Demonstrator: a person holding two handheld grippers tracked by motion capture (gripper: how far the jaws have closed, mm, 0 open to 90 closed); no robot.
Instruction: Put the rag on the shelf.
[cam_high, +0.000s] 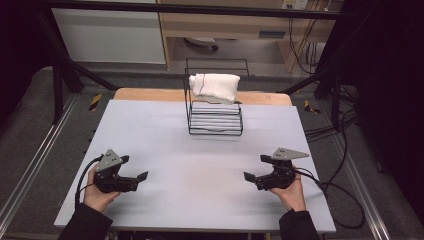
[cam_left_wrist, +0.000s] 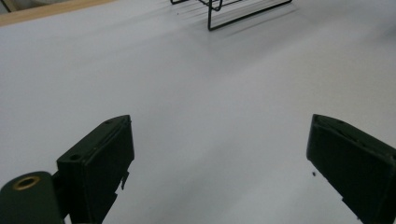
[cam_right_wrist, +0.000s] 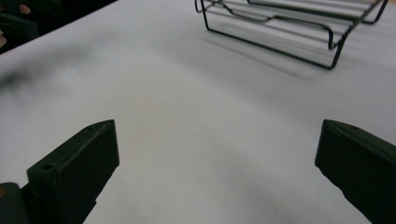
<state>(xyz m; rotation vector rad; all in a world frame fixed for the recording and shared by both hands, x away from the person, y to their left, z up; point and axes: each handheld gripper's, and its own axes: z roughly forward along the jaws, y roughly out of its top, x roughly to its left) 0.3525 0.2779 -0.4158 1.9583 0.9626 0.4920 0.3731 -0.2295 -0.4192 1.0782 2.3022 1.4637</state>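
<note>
A: Towel (cam_high: 215, 86) status?
B: White, folded, draped over the top of the wire rack (cam_high: 215, 111) at the far middle of the surface (cam_high: 150, 130). Nothing touching it.
A: Grippers?
B: Left gripper (cam_high: 136, 168) near left, right gripper (cam_high: 252, 167) near right, both well apart from the rack. Each held in a hand, low over the bare surface, pointing inward.
A: Fingers?
B: Spread wide on both, nothing between them. The left gripper view has a left finger (cam_left_wrist: 100, 163) and open surface ahead, rack corner (cam_left_wrist: 247, 11) far off. The right gripper view is the same, rack base (cam_right_wrist: 280, 28) up ahead.
A: Progress?
B: My read: at the start. Towel not grasped, rack not moved. Reach, grasp and everything after are left.
A: Clutter?
B: None in the way that I can see.
</note>
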